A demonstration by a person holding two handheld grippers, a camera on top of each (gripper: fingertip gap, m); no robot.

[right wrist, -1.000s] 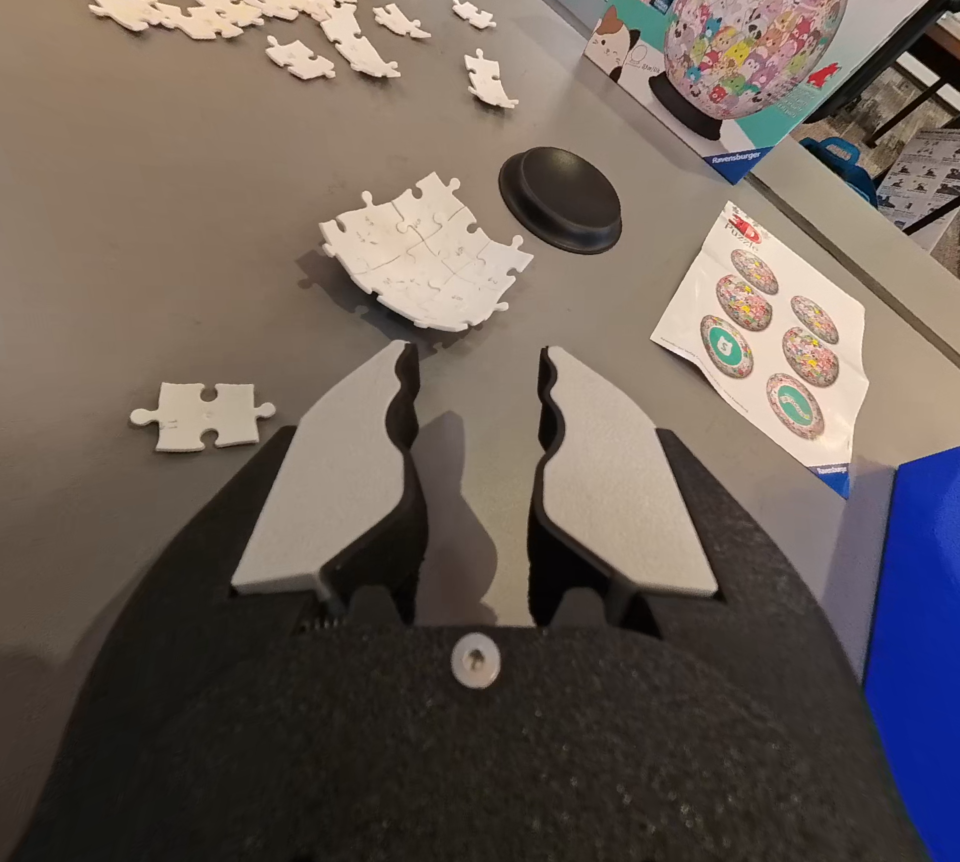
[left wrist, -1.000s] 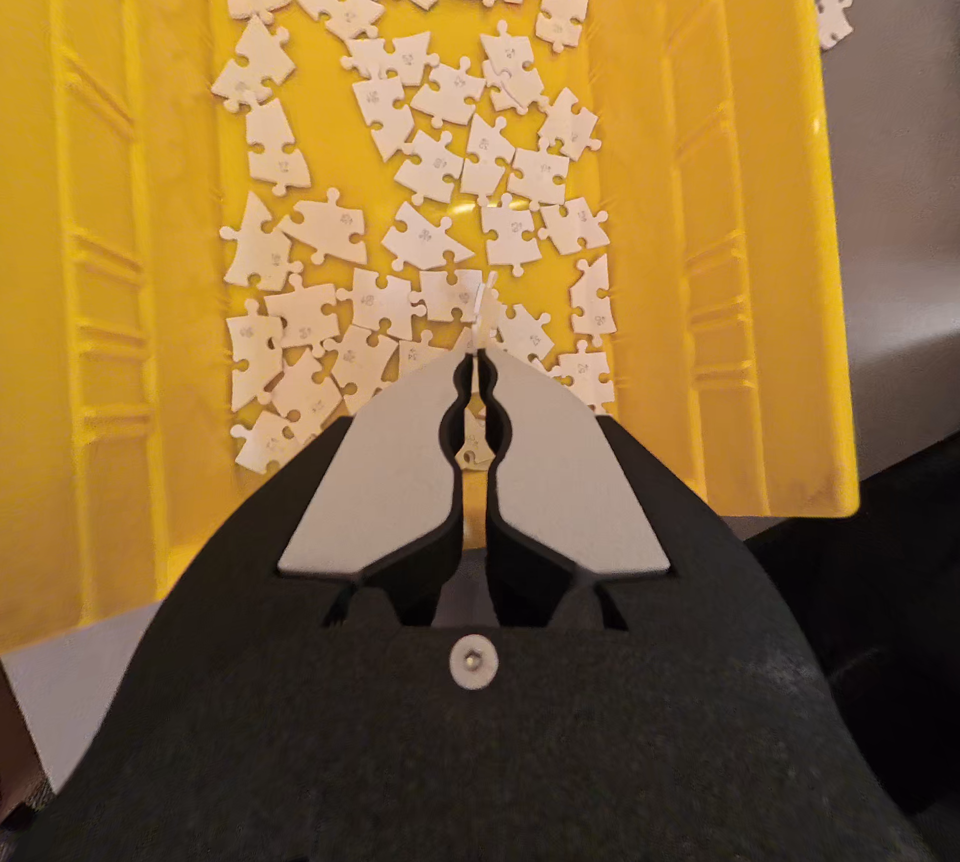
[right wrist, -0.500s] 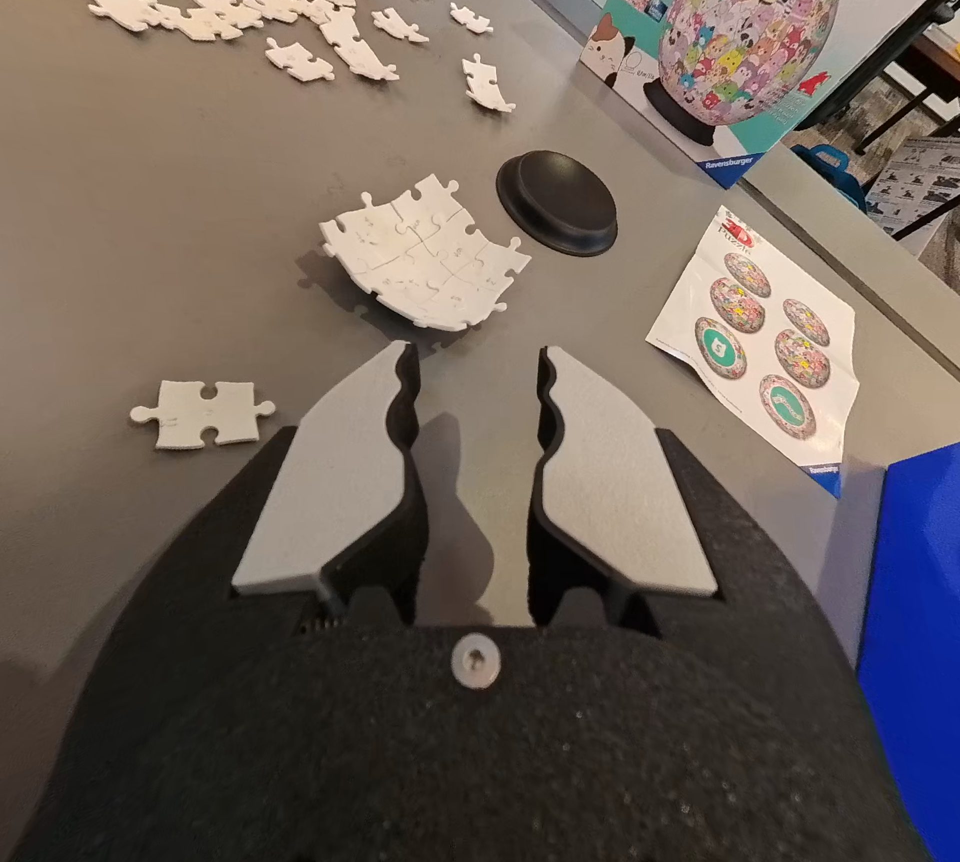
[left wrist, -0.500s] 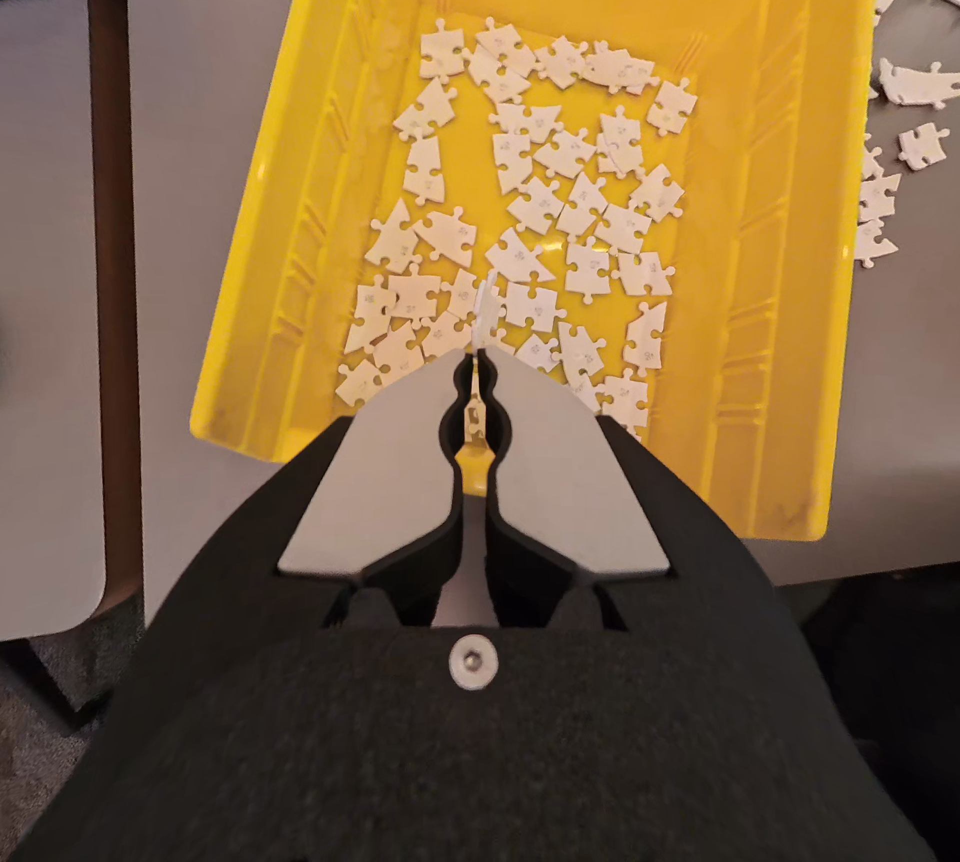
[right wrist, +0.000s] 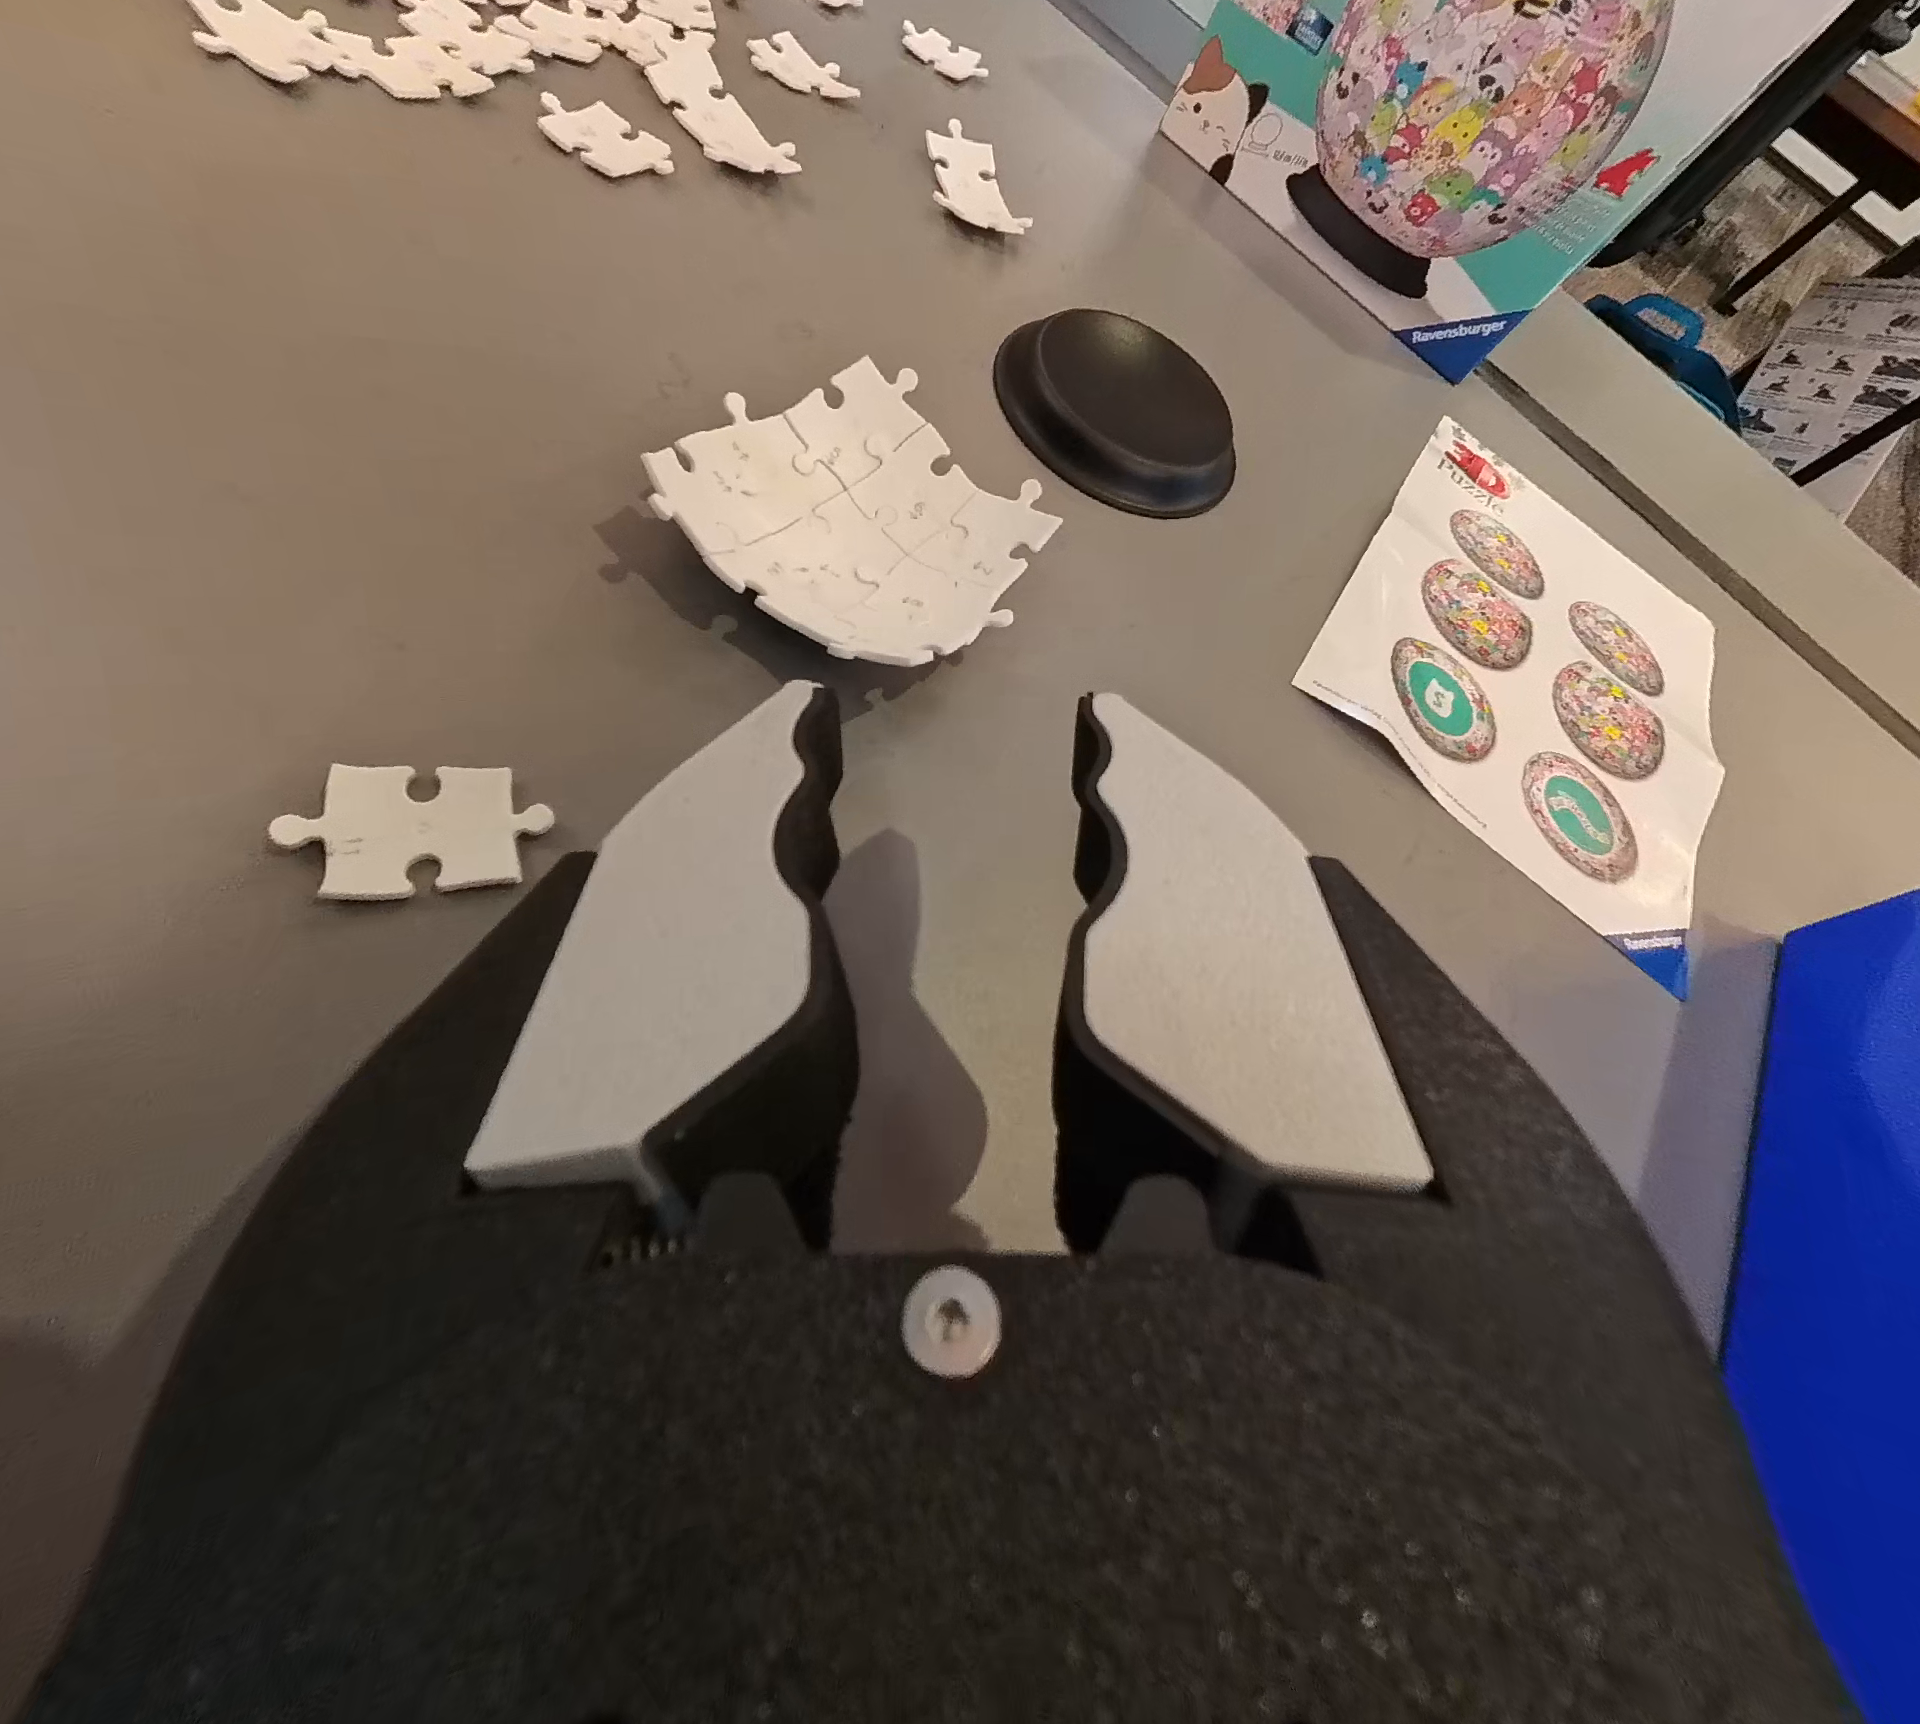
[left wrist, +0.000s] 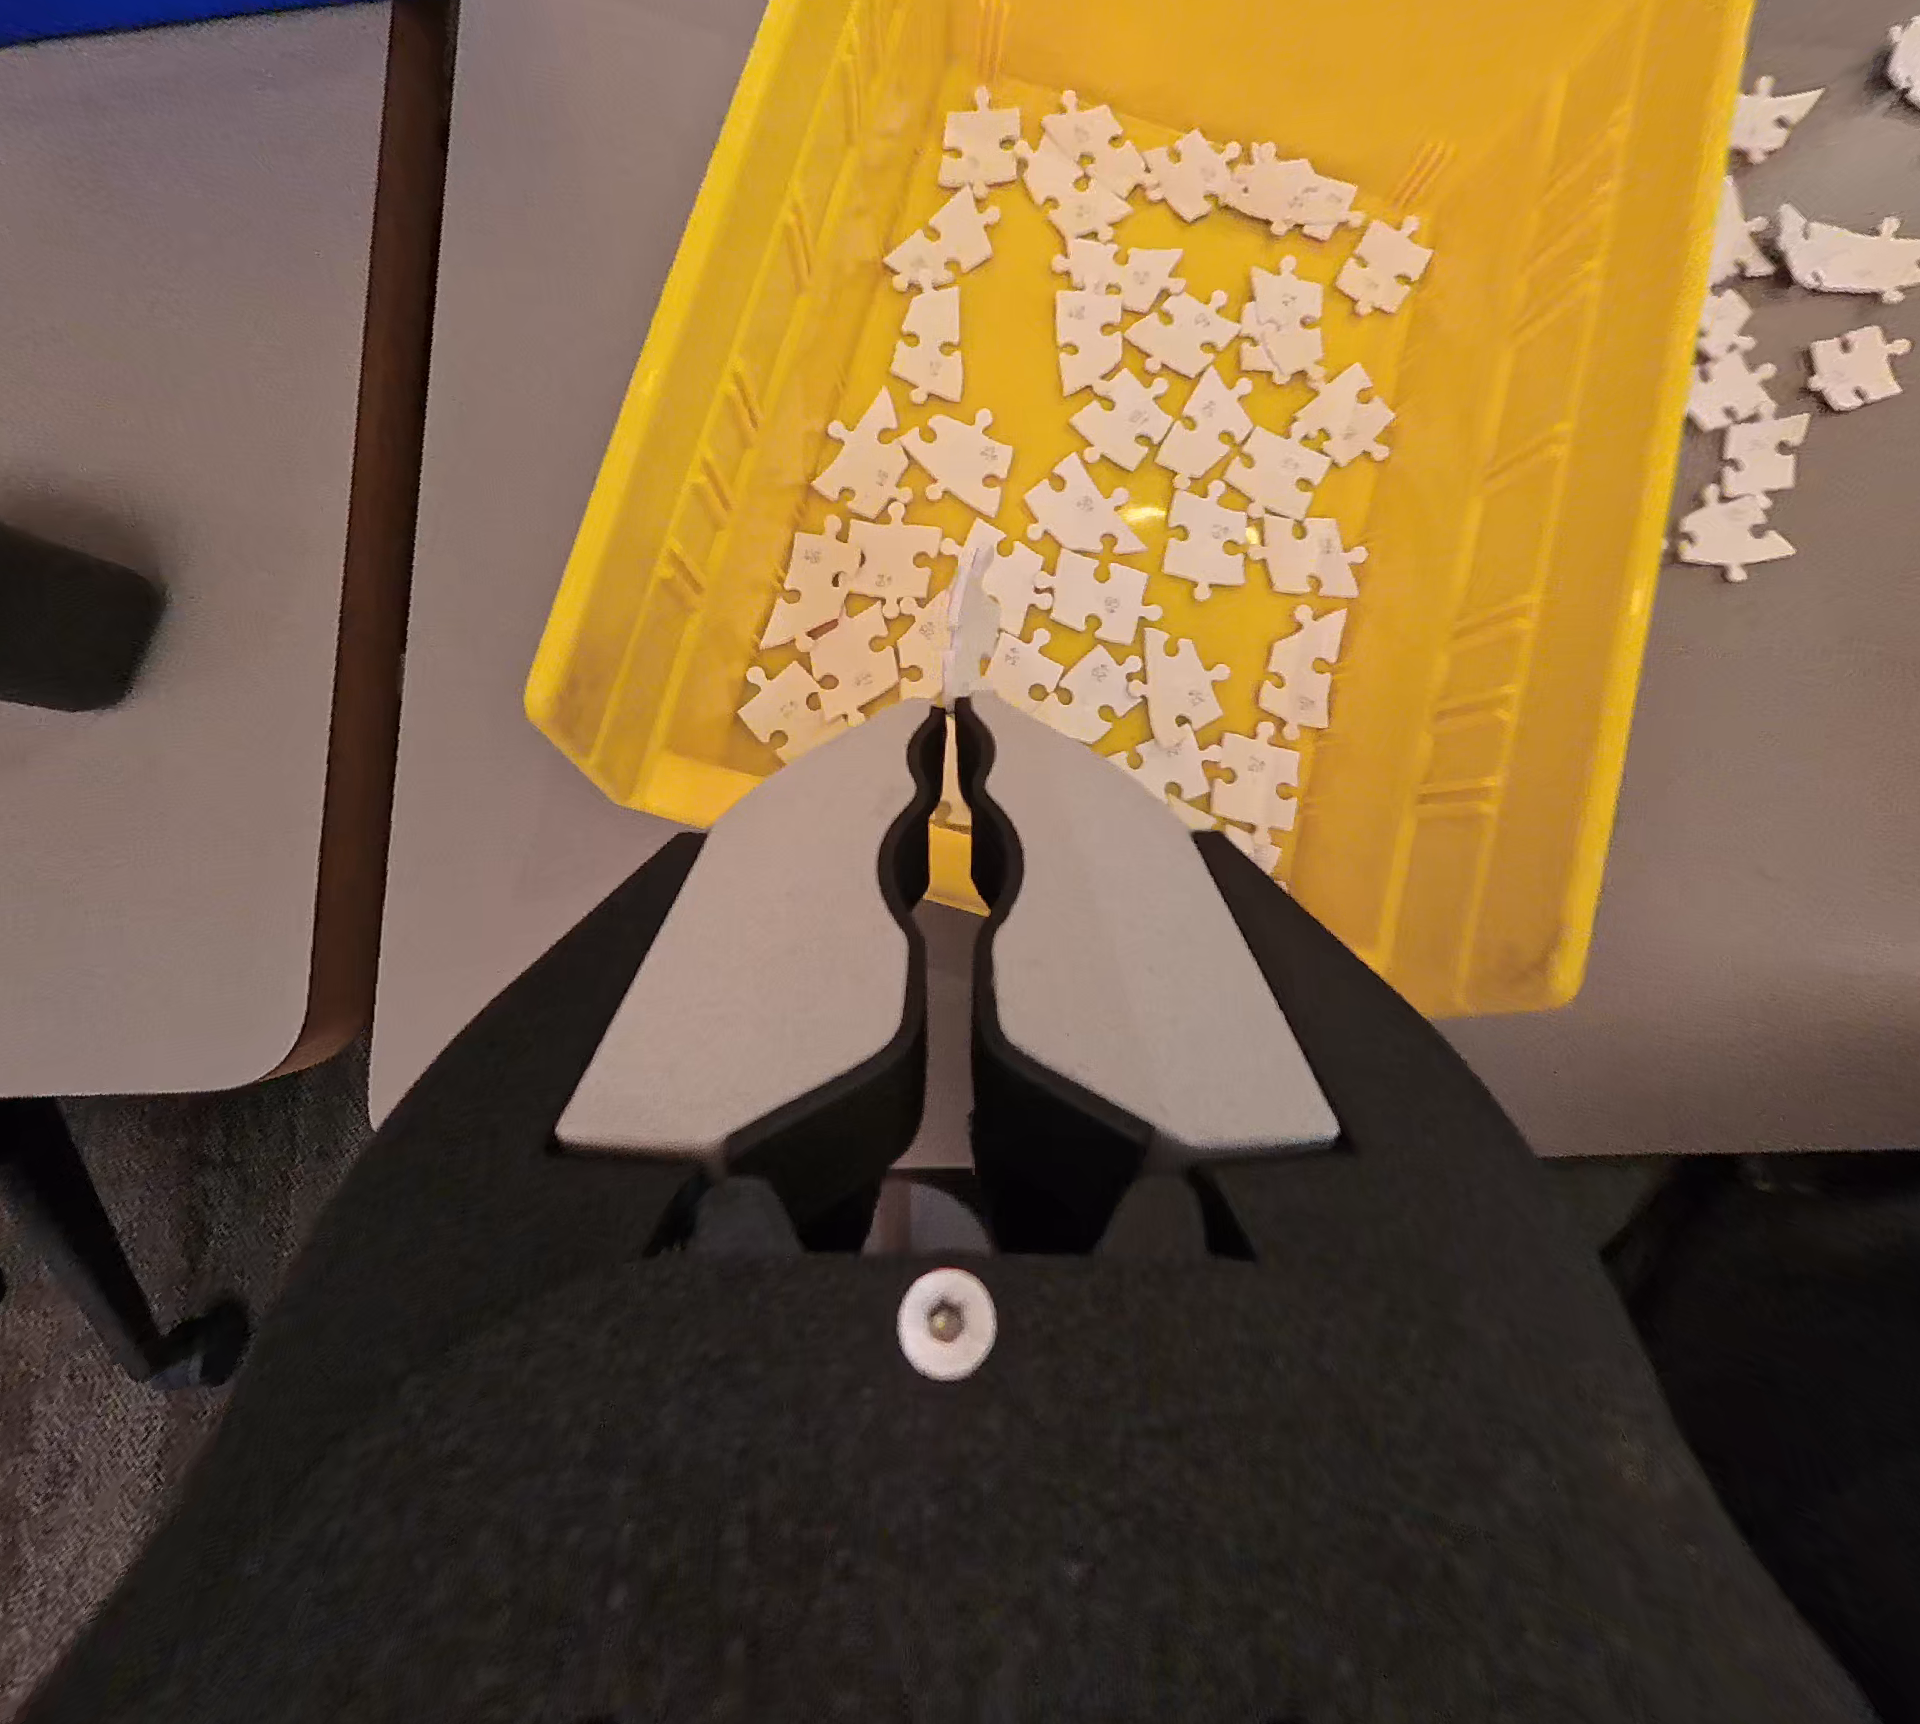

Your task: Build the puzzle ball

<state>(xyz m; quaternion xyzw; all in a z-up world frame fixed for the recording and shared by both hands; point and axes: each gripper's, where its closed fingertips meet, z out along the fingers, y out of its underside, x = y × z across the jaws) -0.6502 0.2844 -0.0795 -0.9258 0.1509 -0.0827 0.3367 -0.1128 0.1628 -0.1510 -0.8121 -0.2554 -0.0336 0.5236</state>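
My left gripper (left wrist: 954, 706) is shut on a white puzzle piece (left wrist: 971, 625), held edge-on high above the near end of a yellow bin (left wrist: 1507, 843) that holds several loose white pieces (left wrist: 1205, 531). My right gripper (right wrist: 951, 708) is open and empty, low over the grey table. Just beyond its tips lies a curved patch of joined white pieces (right wrist: 847, 531). A joined pair of pieces (right wrist: 410, 827) lies to its left. A black round stand (right wrist: 1117, 417) sits behind the patch.
Several loose white pieces (right wrist: 436, 22) lie scattered at the far left of the table, and some lie right of the bin (left wrist: 1756, 448). The puzzle box (right wrist: 1538, 53) stands at the far right, a leaflet (right wrist: 1517, 698) lies near it. A blue object (right wrist: 1829, 1259) is at the right edge. The gap from one gripper's tips to the other's is roughly 55 centimetres.
My left gripper has risen and pulled back from the bin with the piece held; the bin looks smaller and shifted right. The right gripper has hardly moved and stays open.
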